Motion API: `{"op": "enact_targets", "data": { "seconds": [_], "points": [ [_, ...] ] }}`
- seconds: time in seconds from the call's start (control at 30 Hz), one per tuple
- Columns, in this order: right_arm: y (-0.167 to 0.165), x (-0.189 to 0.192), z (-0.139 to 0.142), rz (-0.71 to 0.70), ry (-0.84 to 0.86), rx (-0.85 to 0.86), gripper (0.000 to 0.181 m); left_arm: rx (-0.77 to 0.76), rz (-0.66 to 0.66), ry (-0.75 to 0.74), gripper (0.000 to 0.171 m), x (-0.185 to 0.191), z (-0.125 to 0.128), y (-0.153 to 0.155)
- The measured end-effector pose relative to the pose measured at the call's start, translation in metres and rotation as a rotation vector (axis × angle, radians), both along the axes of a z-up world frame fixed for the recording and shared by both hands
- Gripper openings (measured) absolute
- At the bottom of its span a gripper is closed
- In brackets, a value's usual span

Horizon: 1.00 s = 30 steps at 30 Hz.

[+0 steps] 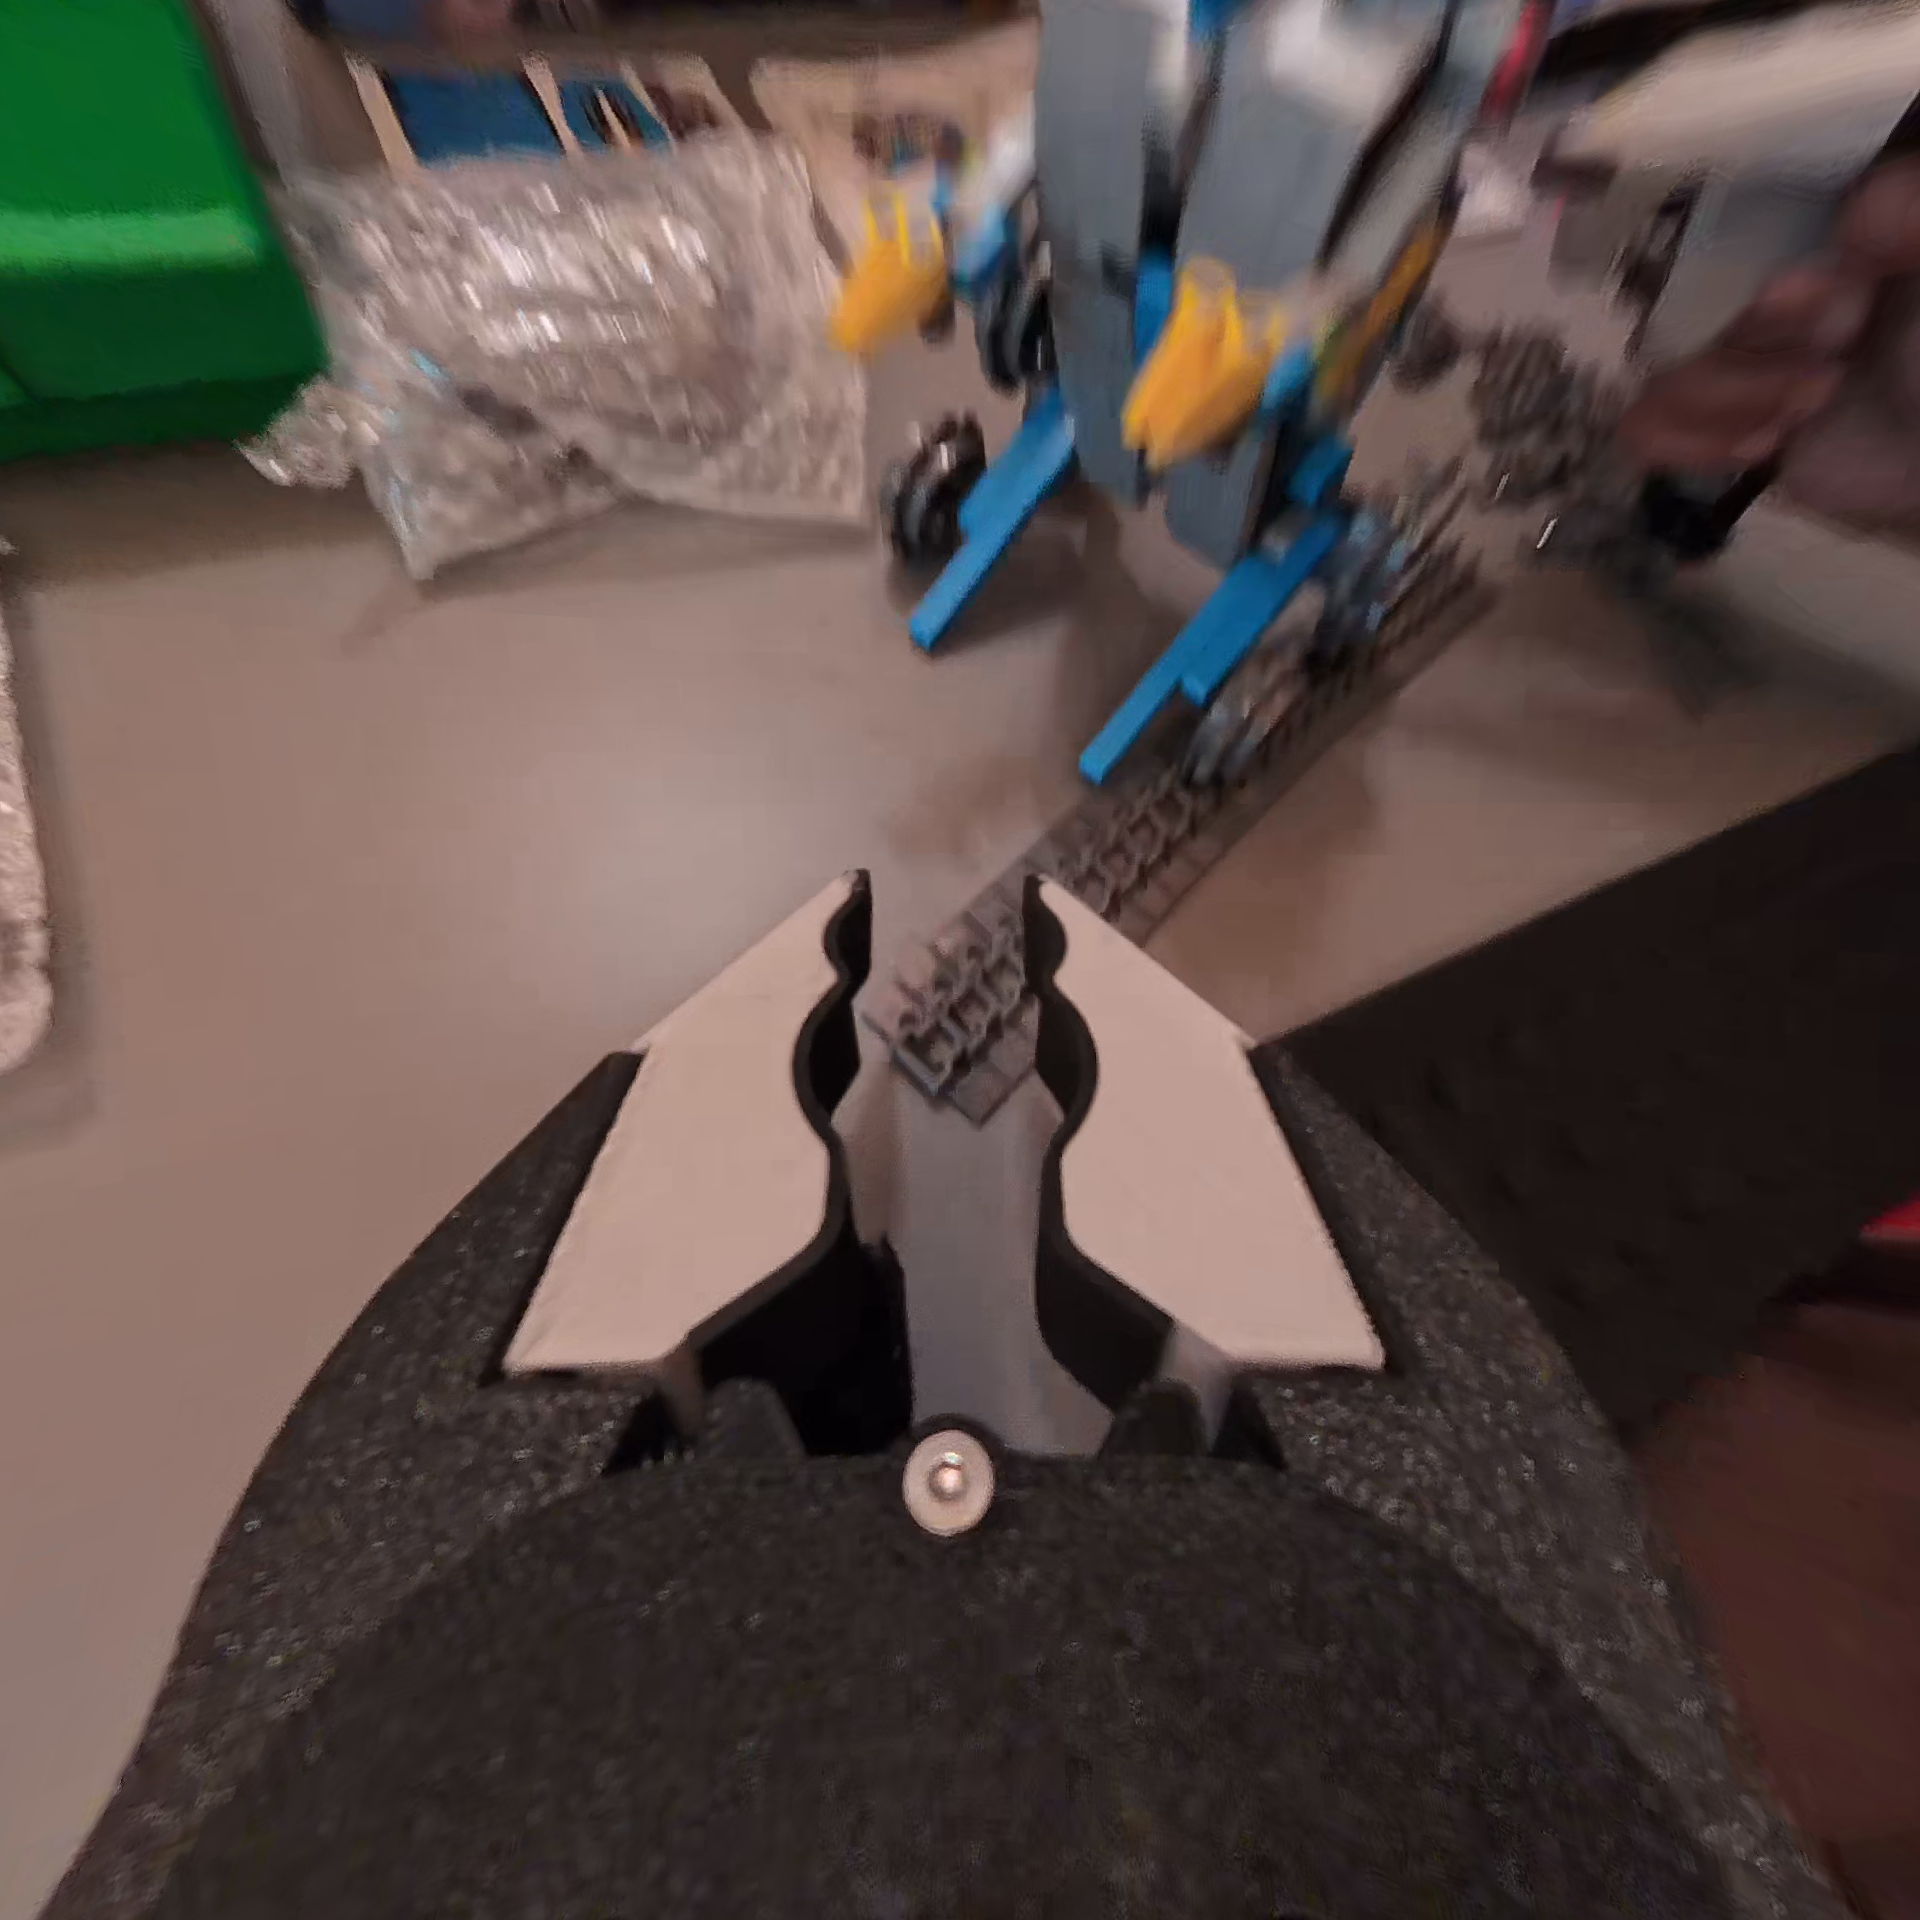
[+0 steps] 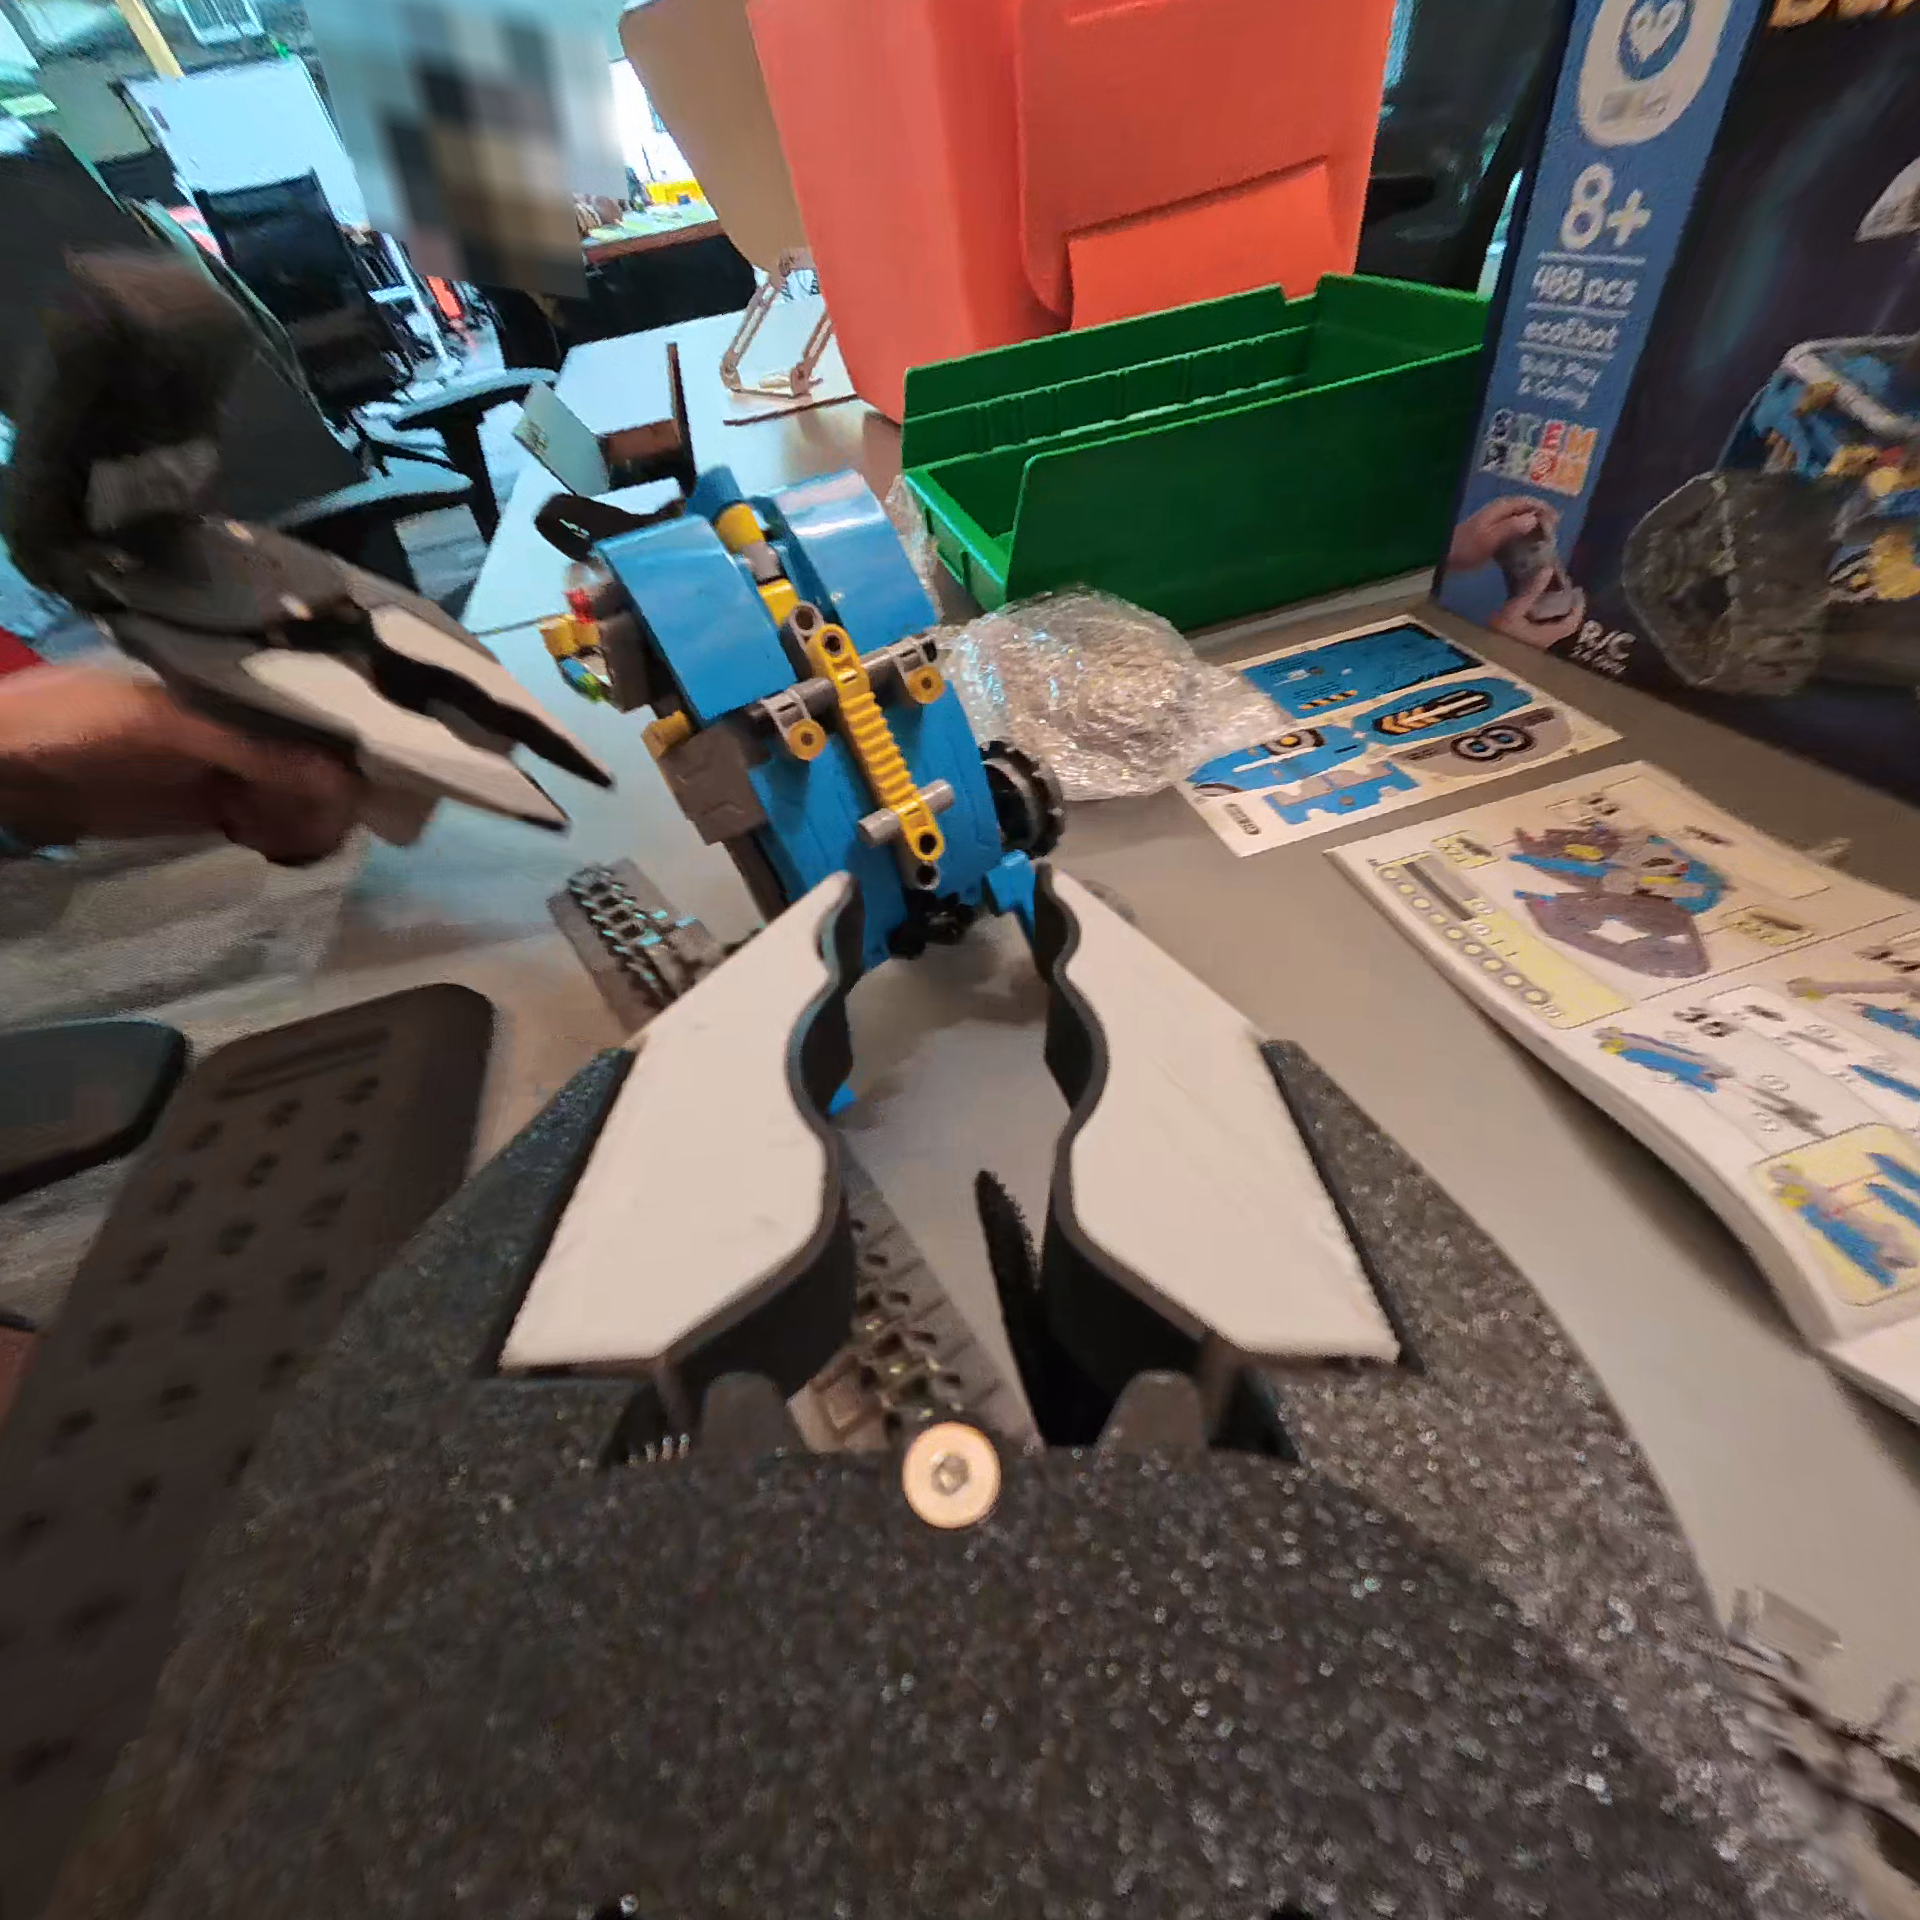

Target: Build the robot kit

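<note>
The left gripper (image 1: 945, 894) hangs spread above the near end of a grey track (image 1: 1164, 831) lying on the table (image 1: 416, 831). The right gripper (image 2: 945, 894), also spread, brackets the base of the blue model (image 2: 831, 707) without clearly touching it, with a green bin (image 2: 1195, 499) behind.

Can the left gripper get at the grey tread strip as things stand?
Probably yes. The left gripper is open, the near end of the grey tread strip lies on the table between its fingers, and nothing blocks it.
</note>
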State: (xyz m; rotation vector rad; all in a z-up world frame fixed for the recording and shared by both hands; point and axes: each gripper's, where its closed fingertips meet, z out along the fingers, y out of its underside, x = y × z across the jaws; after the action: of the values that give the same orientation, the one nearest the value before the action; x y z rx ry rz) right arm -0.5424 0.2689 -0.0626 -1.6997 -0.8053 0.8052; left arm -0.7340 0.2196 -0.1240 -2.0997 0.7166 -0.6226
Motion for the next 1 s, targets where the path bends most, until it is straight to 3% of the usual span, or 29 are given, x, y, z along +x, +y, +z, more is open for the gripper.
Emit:
{"op": "enact_targets", "data": {
  "seconds": [0.13, 0.23, 0.3, 0.4, 0.53, 0.63, 0.83, 1.0],
  "points": [
    [0.007, 0.012, 0.0, -0.054, -0.058, 0.097, 0.031, 0.053, -0.02, -0.203, 0.05, 0.004, 0.066, 0.025],
    [0.01, 0.014, 0.002, -0.063, -0.086, 0.145, 0.03, 0.13, -0.117, -0.179, 0.069, 0.014, 0.102, 0.047],
    [0.009, 0.014, 0.002, -0.054, -0.1, 0.155, 0.03, 0.164, -0.191, -0.143, 0.072, 0.026, 0.115, 0.058],
    [0.006, 0.013, 0.0, -0.047, -0.105, 0.156, 0.03, 0.175, -0.272, -0.105, 0.076, 0.043, 0.121, 0.068],
    [0.007, 0.013, -0.005, -0.043, -0.113, 0.142, 0.03, 0.164, -0.367, -0.03, 0.085, 0.064, 0.111, 0.068],
    [0.006, 0.012, -0.003, -0.037, -0.087, 0.13, 0.029, 0.133, -0.4, 0.044, 0.094, 0.077, 0.098, 0.067],
    [0.002, 0.008, 0.0, -0.017, -0.096, 0.121, 0.03, 0.146, -0.412, 0.023, 0.103, 0.089, 0.098, 0.072],
    [-0.004, -0.004, -0.006, 0.116, -0.171, -0.007, 0.061, 0.155, -0.461, -0.068, 0.103, 0.096, 0.113, 0.061]
  ]
}}
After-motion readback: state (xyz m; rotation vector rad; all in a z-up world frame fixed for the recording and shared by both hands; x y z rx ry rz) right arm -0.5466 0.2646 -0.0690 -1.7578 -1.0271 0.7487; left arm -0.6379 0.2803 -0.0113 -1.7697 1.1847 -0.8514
